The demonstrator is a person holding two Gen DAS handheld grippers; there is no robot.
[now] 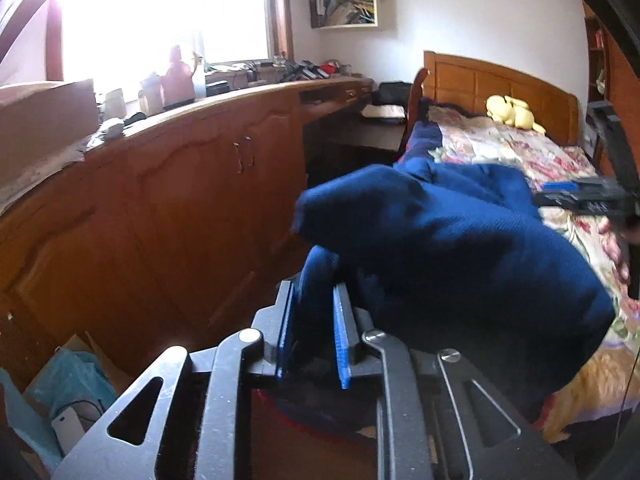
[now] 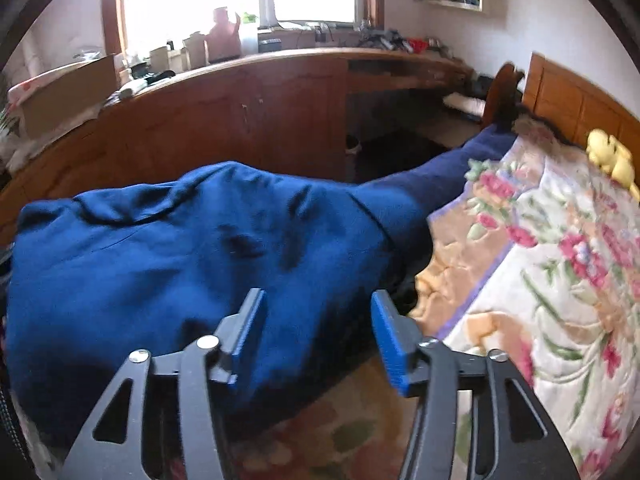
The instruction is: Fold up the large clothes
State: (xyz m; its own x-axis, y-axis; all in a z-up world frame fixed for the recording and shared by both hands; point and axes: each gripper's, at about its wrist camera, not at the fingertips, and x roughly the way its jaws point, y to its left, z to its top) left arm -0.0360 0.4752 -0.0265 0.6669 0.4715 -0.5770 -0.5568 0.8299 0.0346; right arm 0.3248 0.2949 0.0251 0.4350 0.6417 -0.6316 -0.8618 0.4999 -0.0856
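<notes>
A large dark blue garment point(image 1: 440, 248) lies bunched on the bed's floral quilt point(image 1: 520, 152). One long part of the garment point(image 2: 420, 184) stretches toward the headboard. My left gripper point(image 1: 315, 292) is at its near left edge. The blue pads point(image 1: 343, 344) stand a little apart, with a fold of the cloth loose between them. My right gripper point(image 2: 318, 300) hovers over the garment's point(image 2: 180, 264) near right edge, jaws wide and gripping nothing. In the left wrist view the right gripper point(image 1: 580, 196) shows at the far right, with a person's hand point(image 1: 616, 248) behind it.
A long wooden cabinet point(image 1: 180, 184) with a cluttered top runs under the bright window. A wooden headboard point(image 1: 500, 88) and a yellow plush toy point(image 1: 512, 114) mark the bed's far end. A chair back point(image 2: 500, 92) stands by the desk. Bags and a box point(image 1: 68, 392) sit on the floor at left.
</notes>
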